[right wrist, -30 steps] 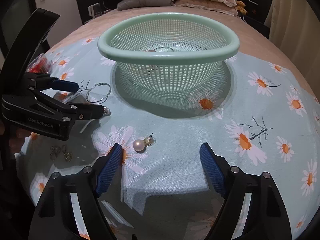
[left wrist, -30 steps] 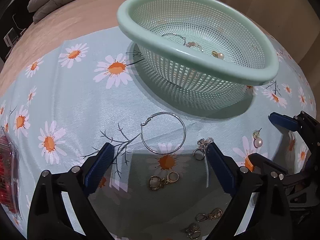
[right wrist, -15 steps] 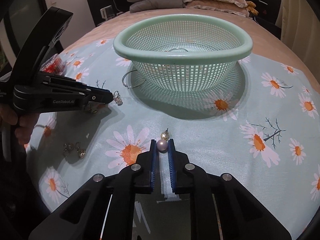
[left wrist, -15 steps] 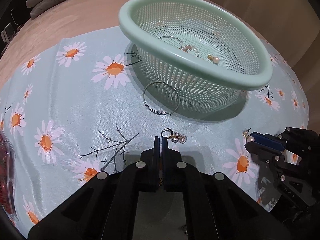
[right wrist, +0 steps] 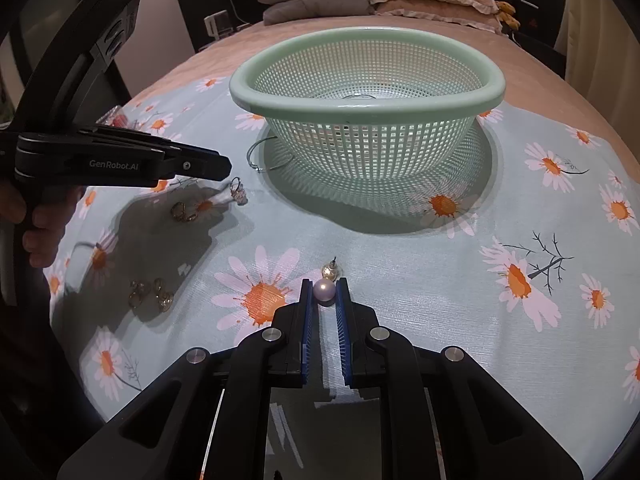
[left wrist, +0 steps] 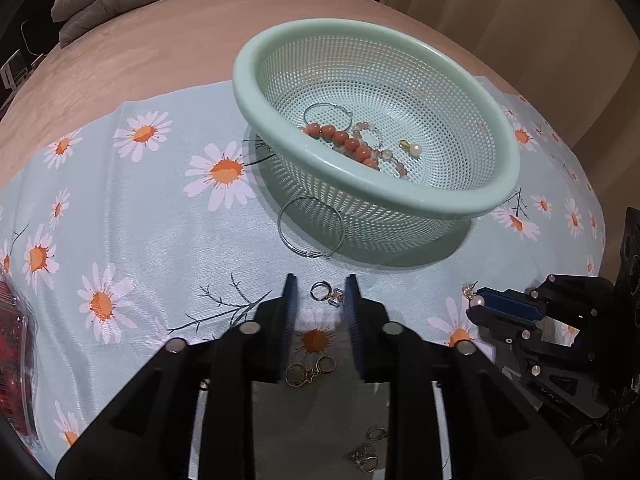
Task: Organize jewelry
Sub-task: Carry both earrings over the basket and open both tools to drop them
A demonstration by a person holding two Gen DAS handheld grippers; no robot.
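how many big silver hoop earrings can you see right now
2. One silver hoop lies flat on the daisy cloth, right beside the basket. The second hoop is inside the basket, partly under the beads. Others could be hidden there.

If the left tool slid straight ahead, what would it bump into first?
Most likely the small silver ring earring, lying on the cloth just past the left tool, between its open fingertips. Beyond it lie the big silver hoop and then the green basket. Depth is hard to judge here.
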